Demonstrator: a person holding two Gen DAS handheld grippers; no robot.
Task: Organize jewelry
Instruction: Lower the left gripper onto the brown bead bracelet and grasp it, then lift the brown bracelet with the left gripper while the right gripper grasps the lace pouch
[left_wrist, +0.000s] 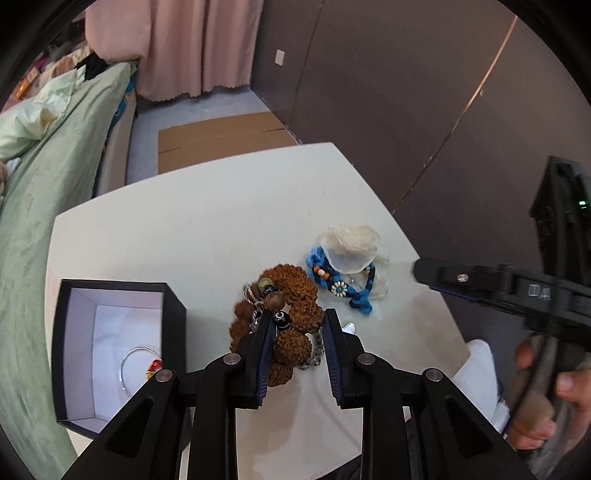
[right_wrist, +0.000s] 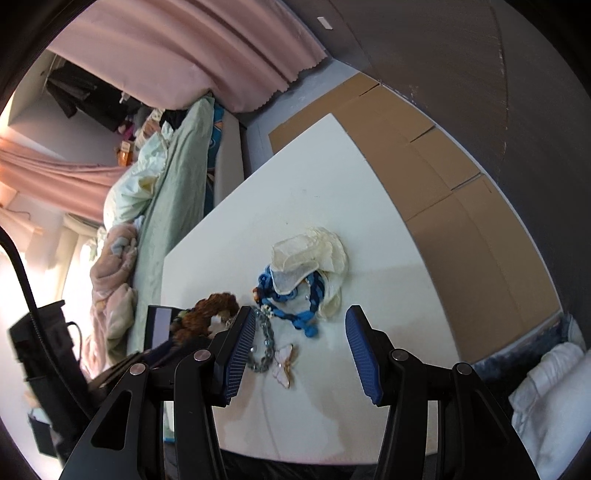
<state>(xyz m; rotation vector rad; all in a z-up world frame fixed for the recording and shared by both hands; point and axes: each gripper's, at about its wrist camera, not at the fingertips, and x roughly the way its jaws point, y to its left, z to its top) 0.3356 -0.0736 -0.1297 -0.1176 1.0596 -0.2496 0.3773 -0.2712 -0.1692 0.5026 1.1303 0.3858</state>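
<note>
**Big brown beads next in line for the box**

The left gripper has its fingers spread around one part of the bumpy brown bead bracelet on the white table. It is not squeezing yet. I think it is lined up there to grab the beads and carry them to the open black box just beside, where a thin silver bangle already lies.

The right gripper waits, fingers wide apart and holding nothing, above the butterfly brooch and near the blue braided necklace.

left tongs parted, angled downward; right tongs spread wide, tilted down.
</note>
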